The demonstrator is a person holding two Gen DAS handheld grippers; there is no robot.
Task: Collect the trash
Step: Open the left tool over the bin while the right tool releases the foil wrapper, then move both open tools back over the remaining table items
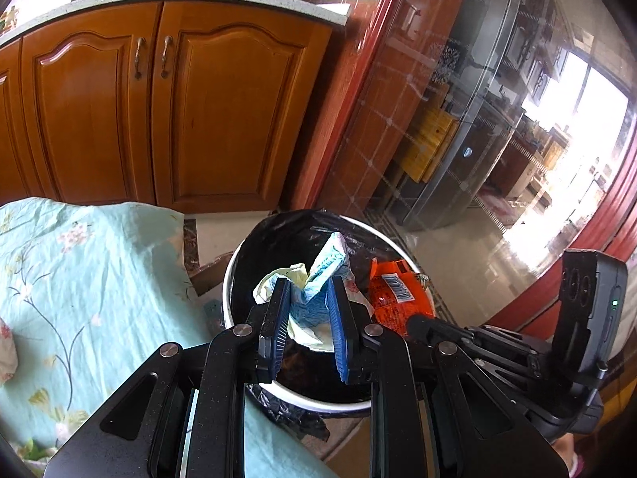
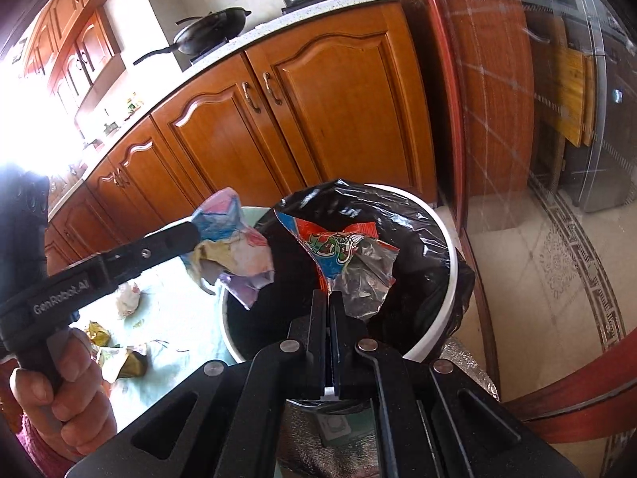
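My left gripper is shut on a crumpled blue, white and pale yellow wrapper, held over the white bin lined with a black bag. In the right wrist view the same gripper reaches in from the left with that wrapper at the bin's rim. My right gripper is shut on an orange and silver snack bag above the bin. The left wrist view shows the orange bag beside my wrapper, over the bin's right side.
A table with a light blue floral cloth stands left of the bin; several crumpled scraps lie on it. Wooden cabinets stand behind, a glass sliding door to the right. A hand holds the left gripper's handle.
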